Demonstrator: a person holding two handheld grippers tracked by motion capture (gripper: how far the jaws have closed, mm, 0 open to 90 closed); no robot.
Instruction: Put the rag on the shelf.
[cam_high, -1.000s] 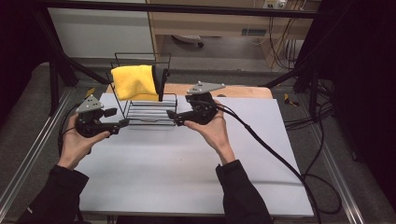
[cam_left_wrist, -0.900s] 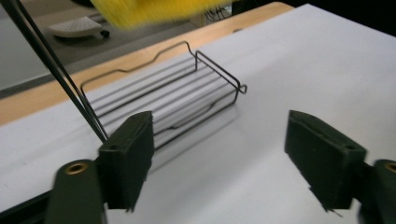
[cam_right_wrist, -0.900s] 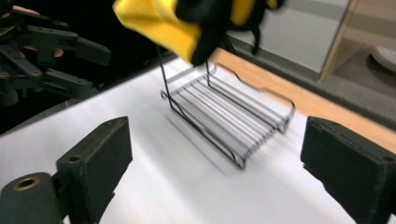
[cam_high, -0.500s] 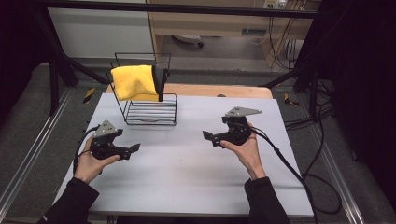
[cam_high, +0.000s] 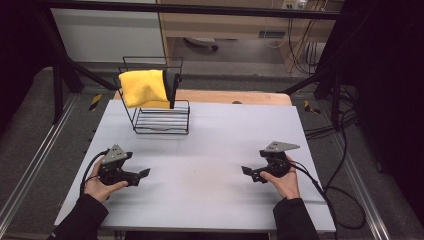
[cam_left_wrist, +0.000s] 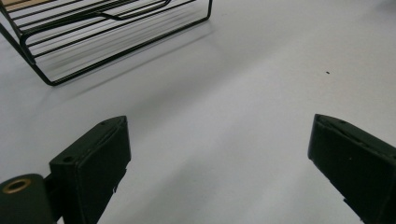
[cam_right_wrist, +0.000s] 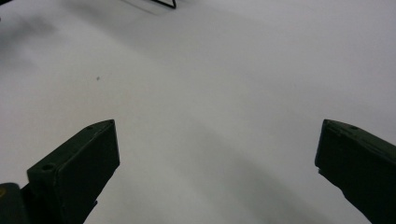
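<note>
We think the job was done, or very nearly. The soft yellow cloth with a dark edge (cam_high: 145, 88) hung over the top bar of the black wire rack (cam_high: 161, 120), and nothing else on the flat white table (cam_high: 210, 150) seemed to need moving. As far as we could tell, nothing was left but to rest.

Our left gripper (cam_high: 144, 173) sat low over the near left part of the table, and our right gripper (cam_high: 246, 171) sat low over the near right part. Both were well apart from the rack. The jaws of each one stood wide open, and there was only bare table between them. We held nothing. In the left gripper view we saw the bottom wires of the rack farther off, up at the left.

The cloth was at the far left of the table, up on the rack. It drooped down over the front like a little blanket on a line. It looked thick and fuzzy. Its right side was folded, so the dark edge showed there. The floor of the rack under it held nothing.
</note>
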